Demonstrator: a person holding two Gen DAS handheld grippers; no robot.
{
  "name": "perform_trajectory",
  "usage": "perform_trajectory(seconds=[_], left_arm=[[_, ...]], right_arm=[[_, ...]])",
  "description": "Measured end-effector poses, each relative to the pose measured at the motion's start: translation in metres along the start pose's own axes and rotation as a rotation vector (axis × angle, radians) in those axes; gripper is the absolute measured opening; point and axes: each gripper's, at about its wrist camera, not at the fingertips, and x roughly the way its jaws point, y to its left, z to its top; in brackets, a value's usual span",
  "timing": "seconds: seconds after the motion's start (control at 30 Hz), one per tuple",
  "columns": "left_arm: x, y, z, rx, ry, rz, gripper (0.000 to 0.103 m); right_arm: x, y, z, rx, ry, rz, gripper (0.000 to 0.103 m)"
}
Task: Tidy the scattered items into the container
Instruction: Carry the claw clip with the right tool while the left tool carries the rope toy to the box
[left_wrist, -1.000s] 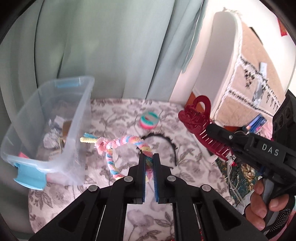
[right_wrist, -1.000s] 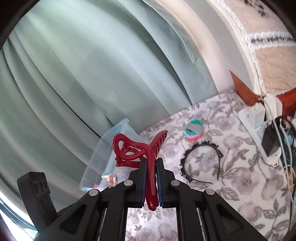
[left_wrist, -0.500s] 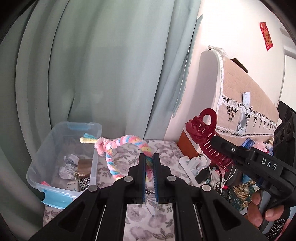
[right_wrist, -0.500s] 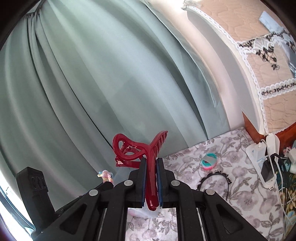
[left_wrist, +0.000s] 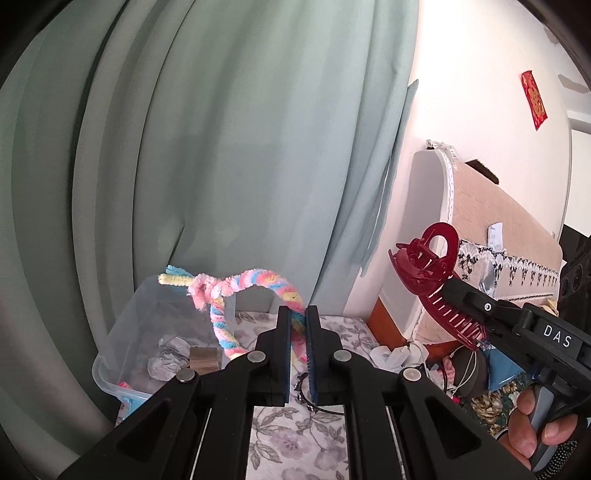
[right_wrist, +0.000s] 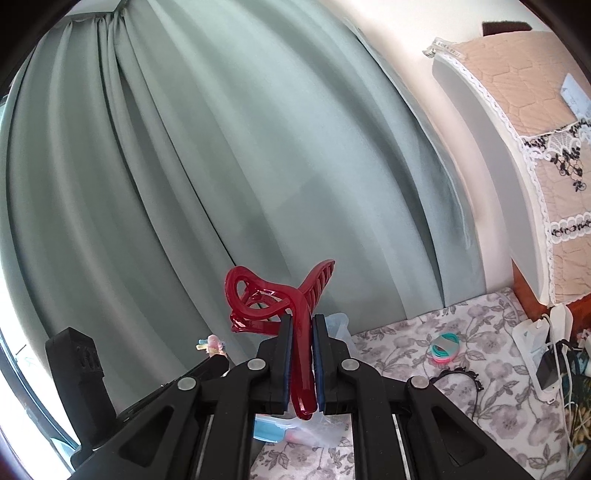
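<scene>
My left gripper (left_wrist: 297, 314) is shut on a pastel twisted fuzzy headband (left_wrist: 236, 284), held up in the air right of the clear plastic bin (left_wrist: 122, 354). The bin holds crumpled paper and a small wooden block. My right gripper (right_wrist: 303, 325) is shut on a dark red hair claw clip (right_wrist: 273, 295), also raised; the same red hair claw clip (left_wrist: 439, 280) shows at the right of the left wrist view. A black headband (right_wrist: 458, 380) and a teal-pink hair tie bundle (right_wrist: 445, 343) lie on the floral tablecloth (right_wrist: 406, 354).
A pale green curtain (left_wrist: 221, 147) hangs behind the table. A quilt-covered appliance (left_wrist: 480, 229) stands at the right. A white power strip with chargers and cables (right_wrist: 543, 354) lies along the right table edge. A hand (left_wrist: 535, 424) holds the right gripper's handle.
Both grippers rose and tilted upward with their items; the table sank low in both views and the curtain fills most of the picture. Grips unchanged.
</scene>
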Motion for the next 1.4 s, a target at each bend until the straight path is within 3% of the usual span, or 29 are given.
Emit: perform_trajectory(seconds=[0.3, 0.67, 1.17, 1.4], left_arm=[[-0.006, 0.020, 0.001, -0.037, -0.022, 0.026, 0.007], [0.004, 0.060, -0.011, -0.106, 0.003, 0.038, 0.007], [0.044, 0.130, -0.031, -0.228, 0.091, 0.083, 0.007], [0.076, 0.156, -0.044, -0.274, 0.169, 0.096, 0.007]], right_arm=[[0.010, 0.017, -0.005, -0.037, 0.025, 0.040, 0.011], [0.051, 0.026, -0.023, -0.059, 0.118, 0.045, 0.011], [0.134, 0.028, -0.062, -0.074, 0.306, 0.047, 0.011], [0.169, 0.021, -0.084, -0.066, 0.412, 0.045, 0.011]])
